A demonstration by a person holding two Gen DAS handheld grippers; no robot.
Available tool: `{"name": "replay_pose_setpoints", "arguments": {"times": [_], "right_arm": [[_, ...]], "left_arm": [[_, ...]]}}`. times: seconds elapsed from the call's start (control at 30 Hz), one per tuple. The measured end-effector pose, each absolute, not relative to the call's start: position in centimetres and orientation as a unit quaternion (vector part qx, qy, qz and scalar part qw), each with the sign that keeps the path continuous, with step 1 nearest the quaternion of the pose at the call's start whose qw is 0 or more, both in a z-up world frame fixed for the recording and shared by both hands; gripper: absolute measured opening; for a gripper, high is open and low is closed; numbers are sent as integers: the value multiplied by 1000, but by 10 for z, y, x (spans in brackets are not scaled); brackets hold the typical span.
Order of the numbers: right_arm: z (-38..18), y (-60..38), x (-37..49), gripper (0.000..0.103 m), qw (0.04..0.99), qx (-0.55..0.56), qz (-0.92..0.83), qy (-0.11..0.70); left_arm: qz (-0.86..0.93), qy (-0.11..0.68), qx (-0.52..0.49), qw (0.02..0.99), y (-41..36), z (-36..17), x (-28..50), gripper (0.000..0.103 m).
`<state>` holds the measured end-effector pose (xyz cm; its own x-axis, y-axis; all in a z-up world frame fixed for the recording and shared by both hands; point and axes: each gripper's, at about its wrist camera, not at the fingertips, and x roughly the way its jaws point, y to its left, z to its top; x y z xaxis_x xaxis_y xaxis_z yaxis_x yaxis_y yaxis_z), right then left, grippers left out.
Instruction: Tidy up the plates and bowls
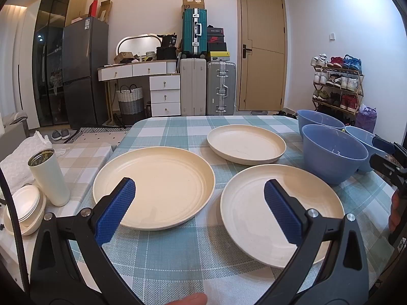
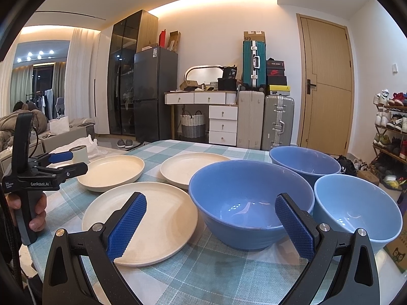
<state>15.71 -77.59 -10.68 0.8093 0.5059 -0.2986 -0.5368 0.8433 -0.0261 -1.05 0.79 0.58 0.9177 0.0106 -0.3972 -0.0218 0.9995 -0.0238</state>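
1. Progress: nothing is sorted yet, by my reading. Three cream plates lie apart on the checked tablecloth (image 1: 162, 259) and three blue bowls stand separately; nothing is stacked. All the gathering is left to do.

2. Plates, left wrist view: left plate (image 1: 154, 186) at centre left, near plate (image 1: 254, 203) at lower right, far plate (image 1: 246, 148) above centre. All are flat, right way up and apparently empty, with low raised rims and faint ring grooves.

3. Bowls, right wrist view: big bowl (image 2: 250, 203) at centre, pale bowl (image 2: 357, 211) at right just beside it, back bowl (image 2: 304, 161) behind, toward upper right. They look smooth, glossy and empty, showing light spots inside.

4. Left gripper (image 1: 199, 203): jaws spread wide, grasping nothing, hovering low over the gap between the left and near plates.

5. Right gripper (image 2: 211, 222): also released and empty, pointed at the big bowl's near wall, the near plate under its left finger.

6. Off-task: a white tumbler (image 1: 48, 176) stands at the left edge of the left wrist view.
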Motion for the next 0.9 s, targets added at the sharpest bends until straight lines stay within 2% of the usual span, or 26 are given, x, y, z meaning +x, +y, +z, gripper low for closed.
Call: {"name": "replay_pose_setpoints", "arguments": {"times": [0.47,0.9], "right_arm": [[-101,-776,161,103,948,-49,276,151],[-84,-769,161,103,941,-56,281,178]], "left_arm": [[10,199,-36,979,11,4,-13,101],[43,211,-20,976,8,25,-13,101]]}}
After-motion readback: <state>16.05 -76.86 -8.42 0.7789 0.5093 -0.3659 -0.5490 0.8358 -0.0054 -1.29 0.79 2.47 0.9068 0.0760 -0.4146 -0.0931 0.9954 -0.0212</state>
